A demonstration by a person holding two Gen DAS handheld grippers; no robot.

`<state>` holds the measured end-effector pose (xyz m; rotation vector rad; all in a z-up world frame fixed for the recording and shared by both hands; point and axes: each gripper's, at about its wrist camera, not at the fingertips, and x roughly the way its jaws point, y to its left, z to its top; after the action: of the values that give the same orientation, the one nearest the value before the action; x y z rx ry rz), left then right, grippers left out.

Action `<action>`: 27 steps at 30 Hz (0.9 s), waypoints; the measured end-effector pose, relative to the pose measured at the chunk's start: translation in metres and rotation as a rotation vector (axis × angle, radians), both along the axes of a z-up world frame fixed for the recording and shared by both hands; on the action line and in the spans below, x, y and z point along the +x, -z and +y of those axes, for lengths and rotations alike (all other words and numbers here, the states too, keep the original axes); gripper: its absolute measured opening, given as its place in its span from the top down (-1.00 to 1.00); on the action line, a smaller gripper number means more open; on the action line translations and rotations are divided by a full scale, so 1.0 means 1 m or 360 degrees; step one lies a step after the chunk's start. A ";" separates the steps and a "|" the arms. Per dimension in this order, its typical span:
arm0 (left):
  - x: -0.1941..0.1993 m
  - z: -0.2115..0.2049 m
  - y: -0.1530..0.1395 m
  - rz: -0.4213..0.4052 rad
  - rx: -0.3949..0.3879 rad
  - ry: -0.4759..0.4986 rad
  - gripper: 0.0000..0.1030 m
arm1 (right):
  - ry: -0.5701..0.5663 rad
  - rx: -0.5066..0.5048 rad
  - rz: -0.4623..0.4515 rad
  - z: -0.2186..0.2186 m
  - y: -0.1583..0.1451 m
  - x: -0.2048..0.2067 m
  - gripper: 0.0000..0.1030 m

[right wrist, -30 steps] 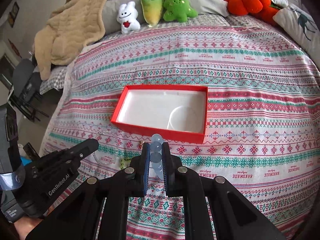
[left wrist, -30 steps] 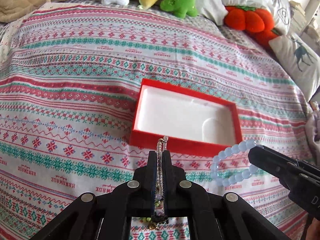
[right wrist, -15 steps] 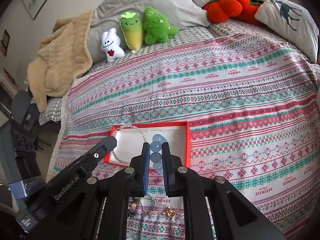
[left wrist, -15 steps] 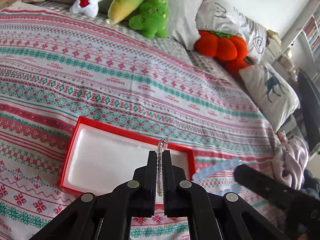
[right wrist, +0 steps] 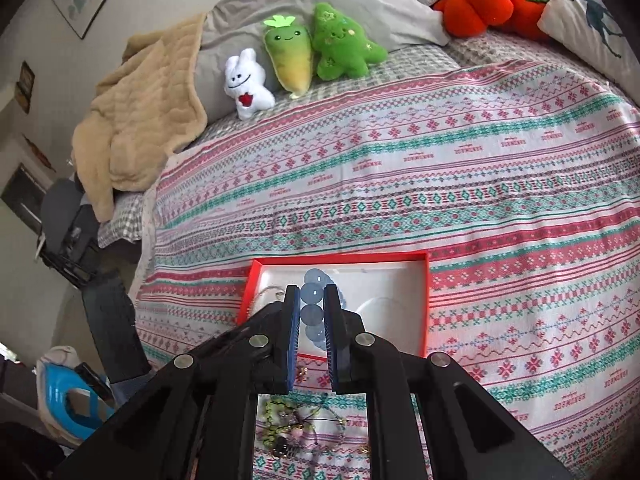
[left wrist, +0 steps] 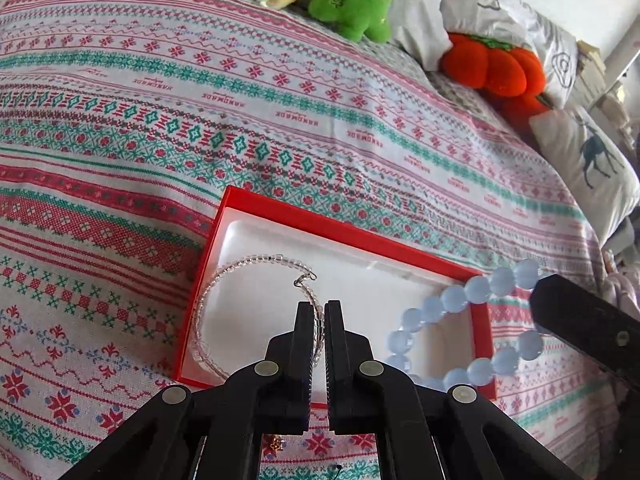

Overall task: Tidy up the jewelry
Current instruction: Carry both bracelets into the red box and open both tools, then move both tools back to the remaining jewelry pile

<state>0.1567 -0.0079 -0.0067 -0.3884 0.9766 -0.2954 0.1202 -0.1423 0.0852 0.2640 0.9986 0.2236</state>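
A red box (left wrist: 352, 236) with a white lining lies on the patterned bedspread; it also shows in the right wrist view (right wrist: 427, 300). My left gripper (left wrist: 319, 312) is shut on a clear bead bracelet (left wrist: 224, 280), whose loop hangs over the box's left side. My right gripper (right wrist: 311, 304) is shut on a pale blue bead bracelet (right wrist: 313, 314) and holds it above the box. The blue bracelet (left wrist: 460, 320) hangs over the box's right end in the left wrist view, held by the right gripper's fingers (left wrist: 580, 320).
More jewelry (right wrist: 296, 428) lies in a heap on the bedspread below the right gripper. Plush toys (right wrist: 308, 52), an orange pumpkin cushion (right wrist: 480, 0), pillows and a beige blanket (right wrist: 140, 112) line the head of the bed. The bed's left edge drops to the floor.
Both grippers have moved forward over the box. The clear bracelet has dropped from upright between the fingers into a loop over the box's left side. The blue bracelet now hangs over the right end.
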 end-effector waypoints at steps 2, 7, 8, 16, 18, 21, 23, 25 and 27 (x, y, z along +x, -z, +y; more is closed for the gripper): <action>0.001 -0.001 0.003 0.0021 -0.0022 -0.0001 0.96 | 0.0023 -0.0044 0.0033 -0.002 0.011 0.004 0.76; 0.002 -0.008 0.005 0.0033 0.0000 0.0015 0.96 | 0.0093 -0.0126 0.0131 -0.018 0.033 0.010 0.76; 0.002 -0.009 0.005 0.0033 0.0001 0.0017 0.95 | 0.0100 -0.0131 0.0138 -0.022 0.035 0.010 0.76; -0.004 -0.017 -0.009 0.0029 0.0073 0.0076 0.58 | 0.0075 -0.0084 0.0169 -0.034 0.031 0.008 0.67; -0.009 -0.019 -0.015 0.0020 0.0110 0.0090 0.41 | 0.0058 -0.0109 0.0160 -0.034 0.026 0.003 0.54; -0.018 -0.018 -0.024 0.0010 0.0179 0.0116 0.18 | 0.0033 -0.0156 0.0156 -0.035 0.020 -0.005 0.39; -0.026 -0.017 -0.027 0.0005 0.0228 0.0128 0.01 | 0.0018 -0.0190 0.0156 -0.037 0.016 -0.012 0.35; -0.033 -0.015 -0.028 0.0014 0.0273 0.0139 -0.09 | 0.0005 -0.0234 0.0152 -0.038 0.013 -0.018 0.26; -0.041 -0.014 -0.028 0.0026 0.0320 0.0153 -0.21 | -0.0008 -0.0272 0.0147 -0.040 0.010 -0.026 0.17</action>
<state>0.1160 -0.0218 0.0214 -0.1613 1.0322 -0.2786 0.0938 -0.1828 0.0755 0.1165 1.1033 0.1304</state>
